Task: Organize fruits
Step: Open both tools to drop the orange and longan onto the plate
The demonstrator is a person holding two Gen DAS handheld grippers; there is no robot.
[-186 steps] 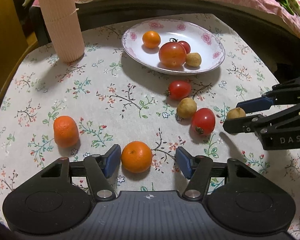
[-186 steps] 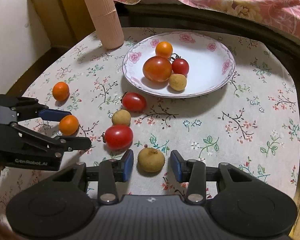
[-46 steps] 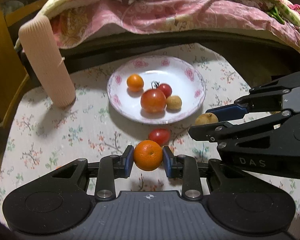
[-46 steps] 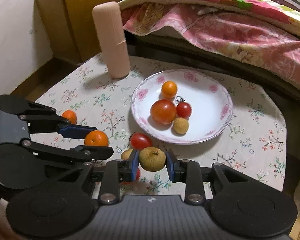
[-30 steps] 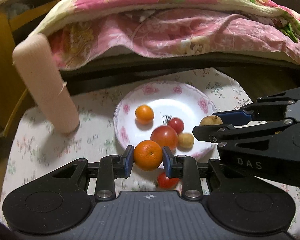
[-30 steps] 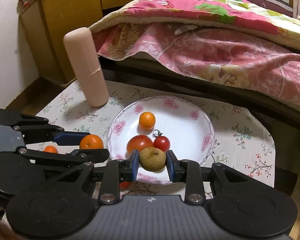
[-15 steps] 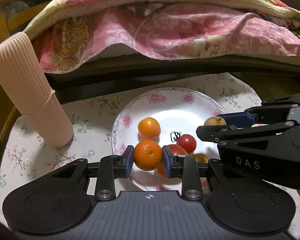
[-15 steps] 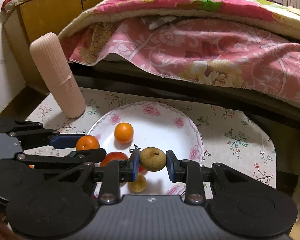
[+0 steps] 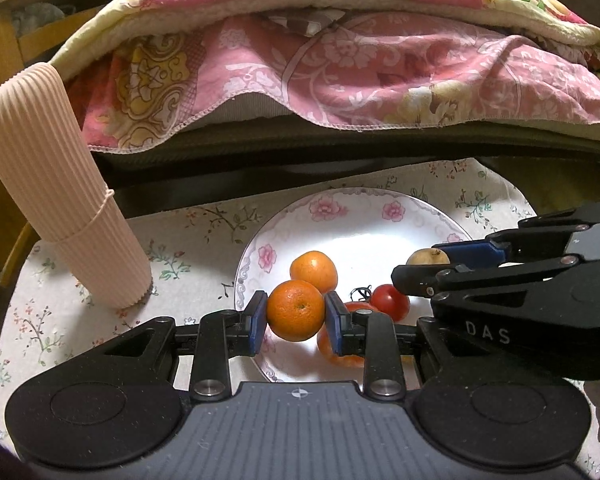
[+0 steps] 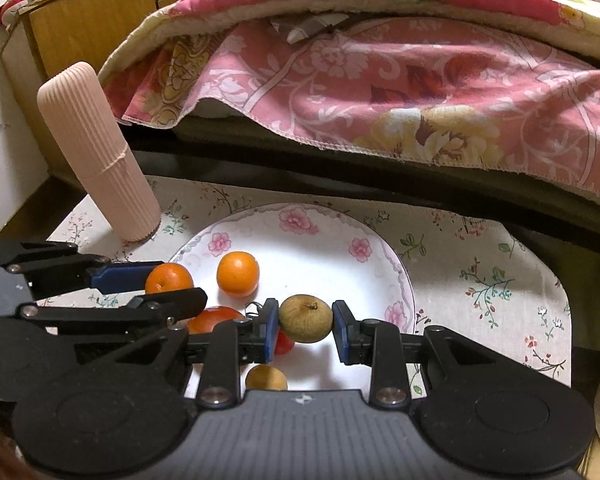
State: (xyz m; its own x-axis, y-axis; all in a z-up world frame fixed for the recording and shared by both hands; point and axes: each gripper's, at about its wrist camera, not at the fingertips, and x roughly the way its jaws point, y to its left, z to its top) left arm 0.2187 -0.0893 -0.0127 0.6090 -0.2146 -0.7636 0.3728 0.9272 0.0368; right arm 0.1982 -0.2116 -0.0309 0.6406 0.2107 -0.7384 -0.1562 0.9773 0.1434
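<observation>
Left gripper (image 9: 296, 316): its blue fingers (image 9: 256, 320) pinch a mandarin (image 9: 295, 315) across its widest part, held above the near-left rim of the plate (image 9: 352, 208).
Right gripper (image 10: 305, 320): the fingers (image 10: 269, 330) bracket a brownish longan-like fruit (image 10: 305, 318); the left pad touches it, while a sliver of gap shows at the right pad, so the grip looks loose or just letting go (I cannot tell whether the fruit hangs or already rests on the plate).
Plate contents: a second mandarin (image 9: 313, 272) sits left of the plate's centre, a small tomato (image 9: 389, 302) to its right, a large tomato (image 9: 342, 346) at the near edge, partly hidden behind the left fingers, and another small brown fruit (image 10: 266, 377) near the plate's front rim.
Landmarks: the plate rests on a floral-clothed desk (image 9: 196, 228); a ribbed pink cylinder (image 9: 56, 192) stands on the desk to the plate's left; a bed with a pink quilt (image 9: 340, 64) lies beyond it.
Mandarin handling: likely light, with soft, slightly yielding peel; a hold at the equator suits it, with gentle pressure.
Brown fruit handling: probably light with a thin, brittle shell; its roundness makes it prone to roll, so it wants a low release.
Tomatoes: smooth and easily bruised (best not to drop fruit onto them).
Release spot: the bare white area right of the plate's centre looks safest.
</observation>
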